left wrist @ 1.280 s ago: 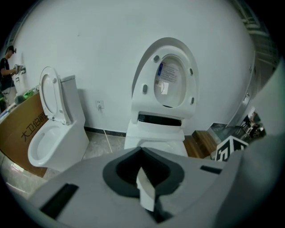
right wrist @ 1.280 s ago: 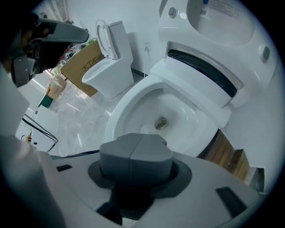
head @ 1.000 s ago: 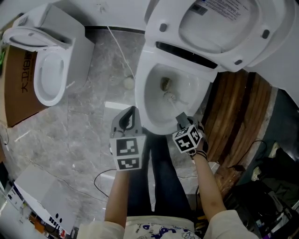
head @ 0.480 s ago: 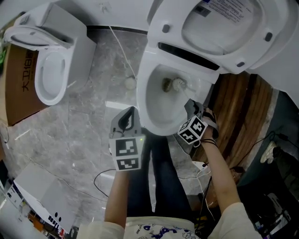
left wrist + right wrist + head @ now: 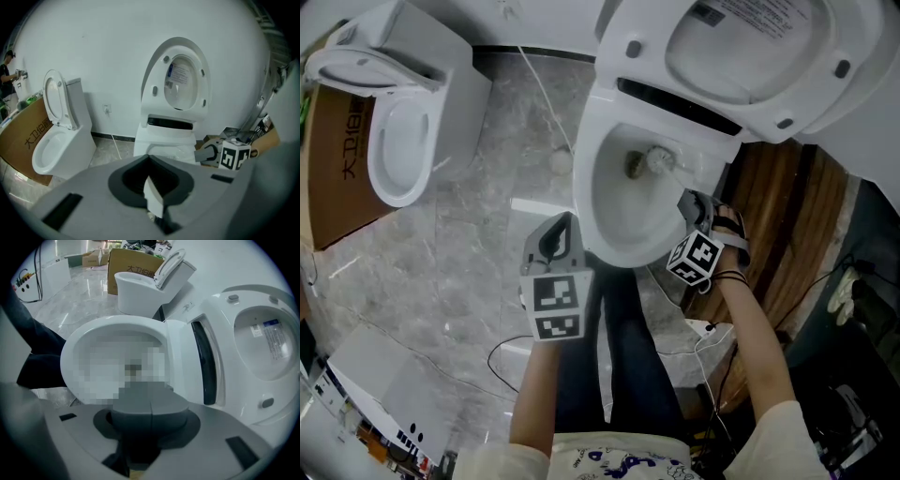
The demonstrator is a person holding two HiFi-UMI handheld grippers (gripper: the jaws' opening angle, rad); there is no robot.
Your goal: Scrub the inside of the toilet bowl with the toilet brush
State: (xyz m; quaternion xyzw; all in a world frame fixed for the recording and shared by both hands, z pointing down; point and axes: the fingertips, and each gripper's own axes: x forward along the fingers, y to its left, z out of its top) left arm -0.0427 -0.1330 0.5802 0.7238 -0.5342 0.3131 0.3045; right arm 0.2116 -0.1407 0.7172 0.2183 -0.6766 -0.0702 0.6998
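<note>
White toilet bowl [image 5: 584, 202], scrubbing under way.
Your right tool [image 5: 691, 208], at the bowl's right rim, is clamped on the toilet brush [image 5: 659, 159], its head against the bowl's back wall. Your left tool [image 5: 560, 230], jaws together and empty, hovers before the bowl's front rim. Next, probably sweep the side walls.
</note>
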